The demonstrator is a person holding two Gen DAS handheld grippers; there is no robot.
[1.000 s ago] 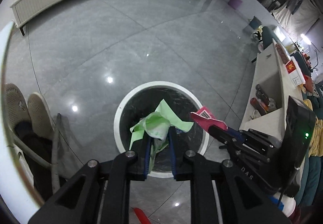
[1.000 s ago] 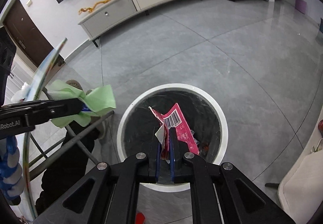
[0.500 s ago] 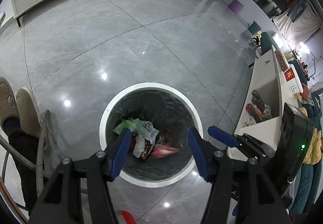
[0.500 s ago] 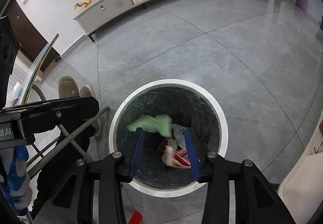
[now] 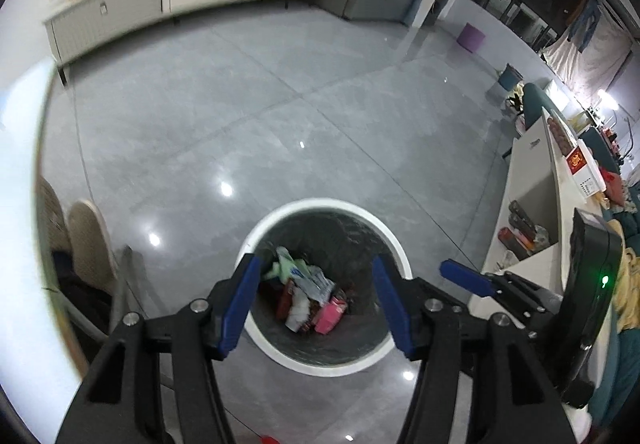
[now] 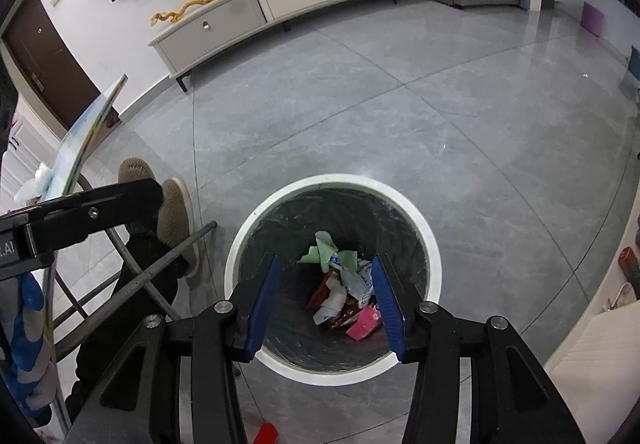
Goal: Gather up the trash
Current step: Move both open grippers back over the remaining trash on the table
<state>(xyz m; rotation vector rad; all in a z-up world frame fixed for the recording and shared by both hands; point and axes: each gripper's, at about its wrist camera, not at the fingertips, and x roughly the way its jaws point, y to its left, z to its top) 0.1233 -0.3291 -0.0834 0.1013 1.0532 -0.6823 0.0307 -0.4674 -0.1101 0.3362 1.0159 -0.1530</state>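
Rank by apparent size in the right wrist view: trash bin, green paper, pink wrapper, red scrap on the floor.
1. Trash bin, by far.
2. Green paper.
3. Pink wrapper and red scrap: alike; the scrap is cut off by the frame edge, so unranked.

Left gripper (image 5: 316, 298): points steeply down, jaws apart, nothing between the blue pads (image 5: 239, 302).
Right gripper (image 6: 325, 294): points steeply down, jaws opening, nothing between its blue pads (image 6: 262, 302).
Relation: the two stand side by side; the right one's tip shows at the right edge of the left wrist view, and the left one's black finger (image 6: 92, 210) crosses the left edge of the right wrist view.
Person: beige shoes (image 6: 172, 216) and dark trouser legs (image 6: 132, 292) at near left.
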